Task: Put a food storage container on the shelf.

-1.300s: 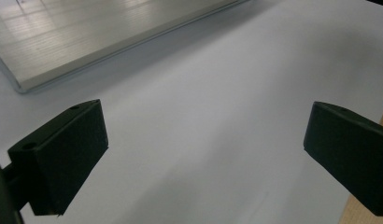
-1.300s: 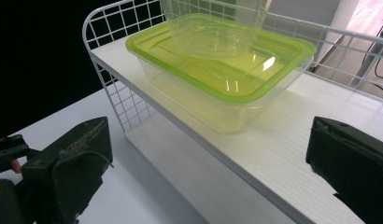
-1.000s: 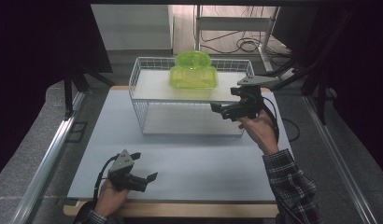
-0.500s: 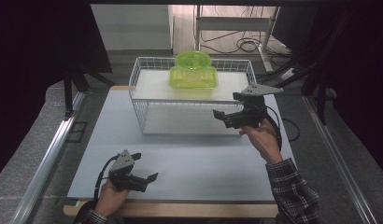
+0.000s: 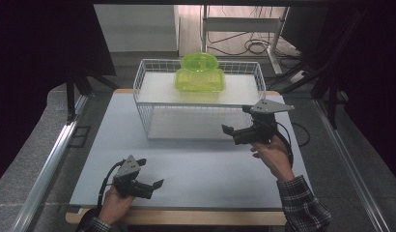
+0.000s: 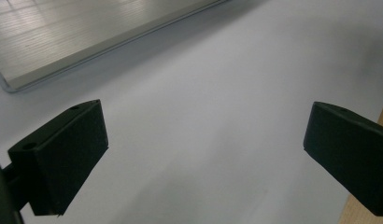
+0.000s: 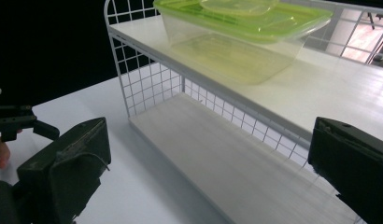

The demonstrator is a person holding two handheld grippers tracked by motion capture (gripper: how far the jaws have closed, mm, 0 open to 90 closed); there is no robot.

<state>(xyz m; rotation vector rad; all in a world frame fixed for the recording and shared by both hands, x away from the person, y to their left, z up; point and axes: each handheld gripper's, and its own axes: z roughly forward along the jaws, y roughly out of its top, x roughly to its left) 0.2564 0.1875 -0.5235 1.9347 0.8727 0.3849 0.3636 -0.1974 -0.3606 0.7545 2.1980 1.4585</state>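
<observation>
One green container is seated on the rack; it is judged light, rigid and slippery, best gripped at its rim. Both the left gripper and right gripper are held released, nothing grasped.

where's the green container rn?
High view: green container sits on the wire rack's top shelf, centre-back; right gripper is lower, front-right of it.

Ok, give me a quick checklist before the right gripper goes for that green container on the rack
1. Right gripper jaws open, nothing between them: ok.
2. Green container upright on the top shelf of the white wire rack: ok.
3. Green lid lying on top of the container: ok; whether it is snapped on: cannot tell.
4. Right gripper level with the container: not ok, it is lower, in front of the rack.
5. Left gripper open, low at the near table edge, out of the way: ok.
</observation>
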